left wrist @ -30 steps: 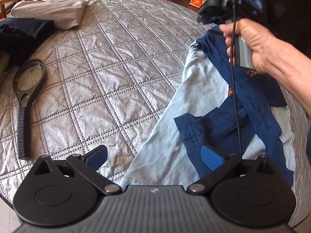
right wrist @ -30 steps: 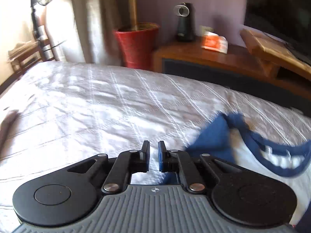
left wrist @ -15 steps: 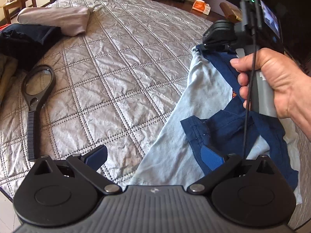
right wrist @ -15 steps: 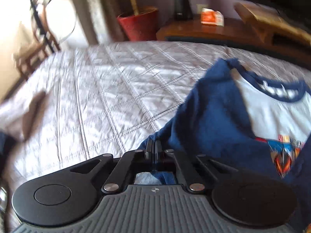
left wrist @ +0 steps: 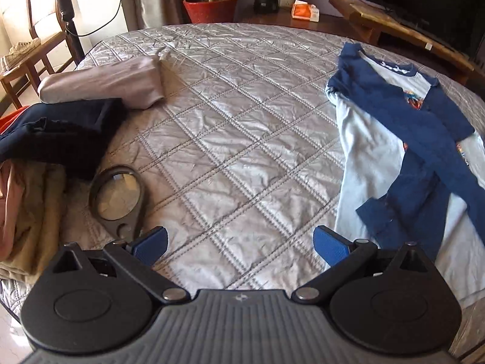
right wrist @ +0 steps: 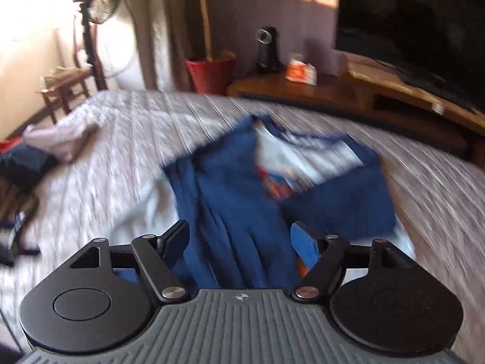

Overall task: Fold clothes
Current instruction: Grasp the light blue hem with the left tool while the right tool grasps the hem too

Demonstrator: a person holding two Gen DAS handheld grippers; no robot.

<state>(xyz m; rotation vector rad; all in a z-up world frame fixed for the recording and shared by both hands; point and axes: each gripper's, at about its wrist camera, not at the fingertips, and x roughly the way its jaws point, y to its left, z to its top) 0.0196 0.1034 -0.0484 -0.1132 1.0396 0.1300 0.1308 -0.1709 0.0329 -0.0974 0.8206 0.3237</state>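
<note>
A light-blue shirt (left wrist: pixel 366 163) with navy sleeves and collar lies on the right of the quilted bed, both sleeves folded across its front. My left gripper (left wrist: pixel 239 241) is open above bare quilt, the shirt's hem just beyond its right finger. In the blurred right wrist view the same shirt (right wrist: pixel 266 182) lies below my right gripper (right wrist: pixel 239 238), which is open with a navy sleeve lying under the gap between its fingers. The right gripper does not appear in the left wrist view.
The grey quilted bed (left wrist: pixel 230 127) carries a folded pale garment (left wrist: pixel 103 83), a dark navy garment (left wrist: pixel 60 130), a tan and pink pile (left wrist: pixel 27 212) and a magnifying glass (left wrist: pixel 116 195) on the left. A red pot (left wrist: pixel 210 7), wooden cabinet (left wrist: pixel 403 35) and chair (left wrist: pixel 24 60) stand beyond.
My right gripper opened, let go of the navy sleeve and drew back out of the left wrist view. The left gripper pulled back and up; more of the bed shows.
</note>
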